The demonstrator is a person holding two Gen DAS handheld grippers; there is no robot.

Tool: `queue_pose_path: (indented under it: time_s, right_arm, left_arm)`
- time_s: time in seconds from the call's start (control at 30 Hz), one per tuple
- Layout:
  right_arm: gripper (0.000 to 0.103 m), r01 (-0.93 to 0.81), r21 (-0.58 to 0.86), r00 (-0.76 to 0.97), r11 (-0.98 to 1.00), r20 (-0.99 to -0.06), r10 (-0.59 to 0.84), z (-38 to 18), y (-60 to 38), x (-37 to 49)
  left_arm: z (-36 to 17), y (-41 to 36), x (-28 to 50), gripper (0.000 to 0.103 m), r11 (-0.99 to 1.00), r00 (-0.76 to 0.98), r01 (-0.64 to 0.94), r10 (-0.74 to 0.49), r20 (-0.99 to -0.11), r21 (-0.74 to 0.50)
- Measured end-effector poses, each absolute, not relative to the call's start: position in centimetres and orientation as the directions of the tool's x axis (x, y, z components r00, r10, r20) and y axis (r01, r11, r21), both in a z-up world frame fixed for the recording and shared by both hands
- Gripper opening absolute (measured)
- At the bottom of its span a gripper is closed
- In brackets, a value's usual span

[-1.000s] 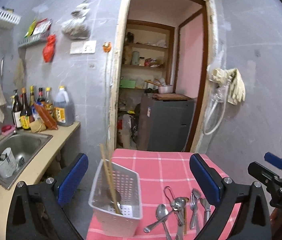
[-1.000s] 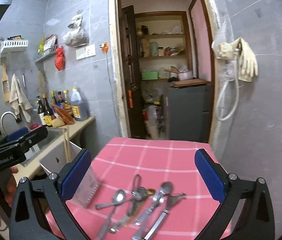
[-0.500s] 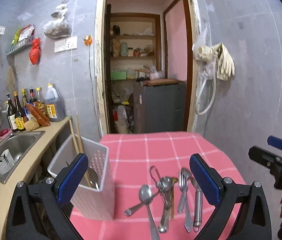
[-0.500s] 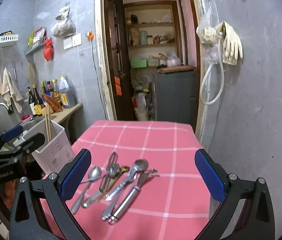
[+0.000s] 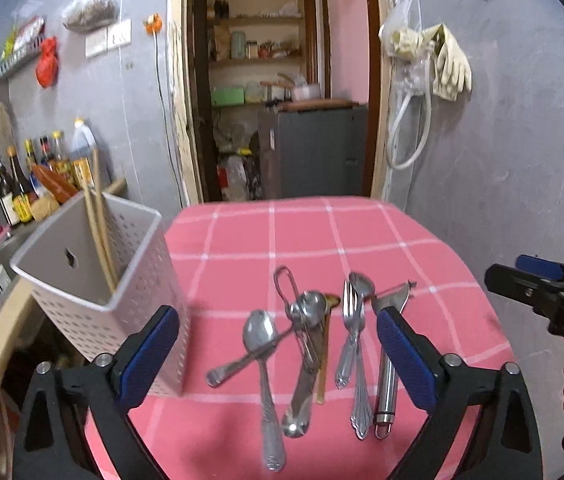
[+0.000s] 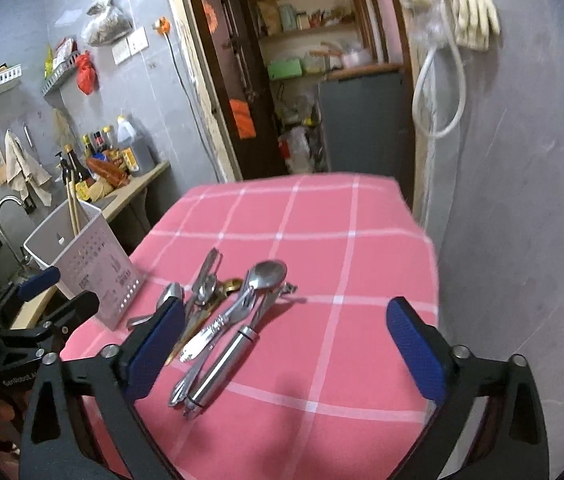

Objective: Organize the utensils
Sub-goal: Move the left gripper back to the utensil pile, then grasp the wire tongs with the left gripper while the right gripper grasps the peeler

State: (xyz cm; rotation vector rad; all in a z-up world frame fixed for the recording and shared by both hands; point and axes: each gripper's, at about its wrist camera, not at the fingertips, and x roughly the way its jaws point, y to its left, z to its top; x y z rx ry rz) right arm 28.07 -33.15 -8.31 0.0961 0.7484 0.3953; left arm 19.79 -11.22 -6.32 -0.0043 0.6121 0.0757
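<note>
Between left tool pads: utensils, untouched | both tools wide, closing, empty

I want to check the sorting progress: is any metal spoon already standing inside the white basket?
No: the white basket holds only wooden chopsticks, while the spoons lie on the pink tablecloth.

The left tongs, blue-padded, hang over the pink checked tabletop, their jaws closing with nothing pressed between the pads. Beneath them lie loose utensils: a spoon, a fork and a steel-handled peeler. A white perforated basket stands at the left edge, holding chopsticks. The right tongs show at the far right.
</note>
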Motion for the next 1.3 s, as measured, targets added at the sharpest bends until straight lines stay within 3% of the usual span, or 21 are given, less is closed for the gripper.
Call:
queue_pose_path:
  time_s: [0.17, 0.43, 0.6, 0.9, 1.3]
  right_arm:
    - [0.069, -0.323, 0.281, 0.588, 0.904, -0.689, 0.424, -11.4, -32.4, 30.1]
    - [0.051, -0.319, 0.369, 0.485, 0.873, -0.728, 0.485, -15.6, -30.1, 32.8]
    - [0.042, -0.308, 0.41, 0.45, 0.859, -0.732, 0.511, -17.0, -28.9, 33.9]
    - [0.04, -0.26, 0.465, 0.438, 0.846, -0.724, 0.532, -17.8, -28.1, 35.5]
    - [0.021, -0.164, 0.538, 0.398, 0.827, -0.731, 0.555, -19.5, -27.3, 37.0]
  left_arm:
    - [-8.9, -11.4, 22.1, 0.068, 0.995, 0.733, -0.098, 0.078, -0.676, 0.009]
    - [-12.4, -10.2, 25.1, 0.05, 0.983, 0.627, -0.183, 0.123, -0.769, 0.008]
    - [-12.8, -10.0, 27.1, 0.047, 0.987, 0.634, -0.15, 0.055, -0.772, -0.053]
    - [-13.5, -9.7, 31.6, 0.046, 0.975, 0.586, -0.138, -0.06, -0.808, -0.173]
    - [-15.0, -8.0, 36.6, 0.046, 0.943, 0.515, -0.185, -0.147, -0.845, -0.276]
